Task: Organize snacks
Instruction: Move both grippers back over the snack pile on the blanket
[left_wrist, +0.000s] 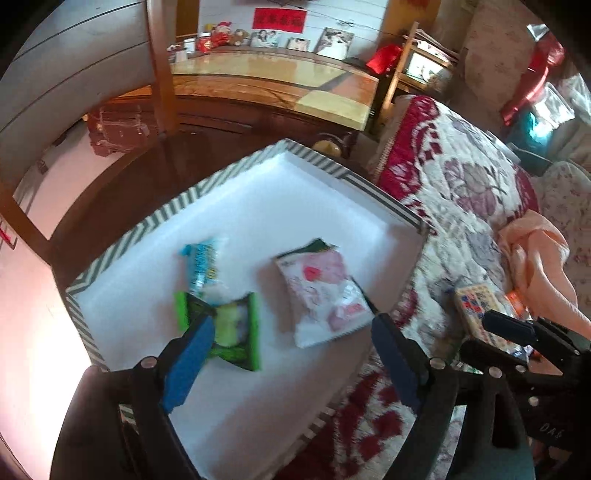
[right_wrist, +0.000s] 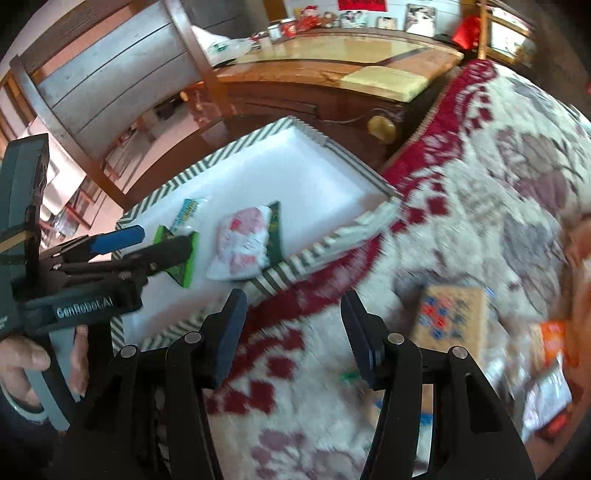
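A white tray with a green-striped rim (left_wrist: 155, 221) lies on a floral blanket. In it are a blue packet (left_wrist: 203, 266), a green packet (left_wrist: 236, 332) and a pink-and-white packet (left_wrist: 325, 291). My left gripper (left_wrist: 291, 343) hangs open just above the tray; its left pad covers a corner of the green packet and nothing is gripped. My right gripper (right_wrist: 293, 314) stands open over the blanket (right_wrist: 461, 206) to the right of the tray, with nothing between its fingers. Further right on the blanket lie a tan printed packet (right_wrist: 450, 317) and an orange packet (right_wrist: 554, 339).
A wooden chair (left_wrist: 159, 62) and a dark sideboard with a glossy stone top (left_wrist: 273, 85) stand behind the tray. A peach cloth (left_wrist: 535, 258) lies at the right on the blanket. A person's hand (right_wrist: 22, 365) holds the left gripper's handle.
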